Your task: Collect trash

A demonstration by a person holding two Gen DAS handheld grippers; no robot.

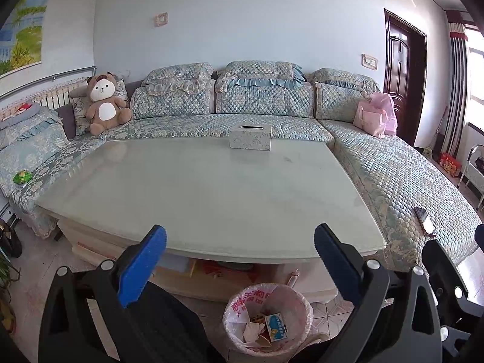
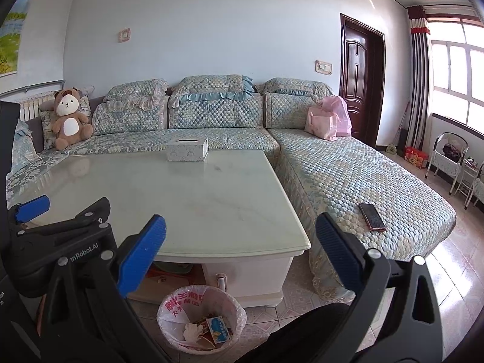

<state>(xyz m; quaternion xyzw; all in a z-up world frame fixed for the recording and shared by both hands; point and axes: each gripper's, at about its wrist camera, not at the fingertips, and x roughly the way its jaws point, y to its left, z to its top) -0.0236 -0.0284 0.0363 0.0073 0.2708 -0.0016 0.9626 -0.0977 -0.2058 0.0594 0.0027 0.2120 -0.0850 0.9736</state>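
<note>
A bin lined with a pink-printed plastic bag (image 1: pixel 267 317) stands on the floor in front of the coffee table; it also shows in the right wrist view (image 2: pixel 201 317). Inside lie crumpled paper, a small blue and white box and other wrappers. My left gripper (image 1: pixel 240 260) is open and empty, held above the table's near edge and the bin. My right gripper (image 2: pixel 240 260) is open and empty, above the table's near right corner. The left gripper also shows at the left of the right wrist view (image 2: pixel 60 214).
A pale glass-topped coffee table (image 1: pixel 211 187) holds a tissue box (image 1: pixel 250 137). A quilted L-shaped sofa (image 2: pixel 348 175) wraps around it, with a teddy bear (image 1: pixel 104 103), pink bags (image 2: pixel 328 119) and a phone (image 2: pixel 372 216). A small green object (image 1: pixel 21 177) lies on the left seat.
</note>
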